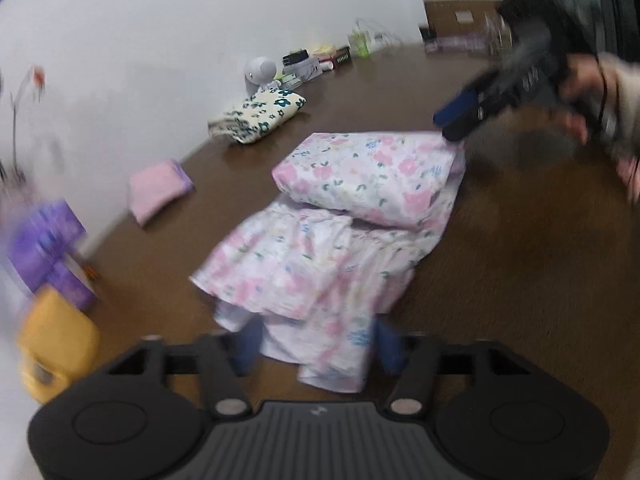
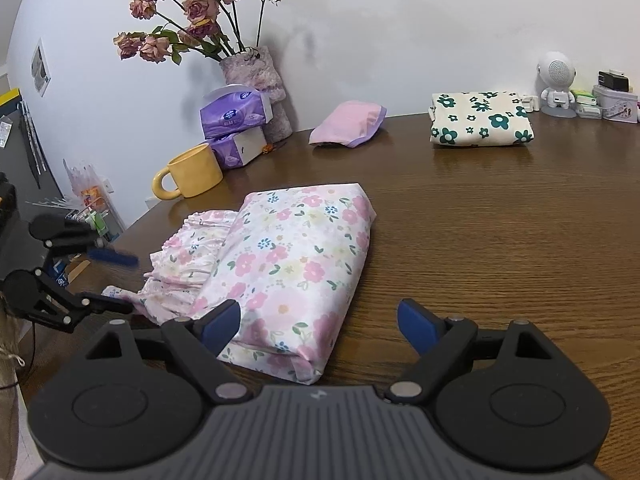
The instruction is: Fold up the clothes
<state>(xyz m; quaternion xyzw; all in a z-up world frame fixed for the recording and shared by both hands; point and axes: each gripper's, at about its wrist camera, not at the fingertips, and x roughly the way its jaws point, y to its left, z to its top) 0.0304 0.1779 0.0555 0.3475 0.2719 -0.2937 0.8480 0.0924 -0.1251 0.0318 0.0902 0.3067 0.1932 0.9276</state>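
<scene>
Half-folded floral garment (image 2: 280,264) on wooden table (image 2: 500,240). Left gripper (image 1: 316,346) released, fabric edge between spread jaws. Right gripper (image 2: 320,320) released too, straddling the folded corner.

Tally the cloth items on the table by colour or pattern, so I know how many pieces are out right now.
Pink floral garment, half folded in front of the grippers: 1
Plain pink folded cloth, near the wall: 1
Cream cloth with green flowers, folded, near the wall: 1
Total: 3
</scene>
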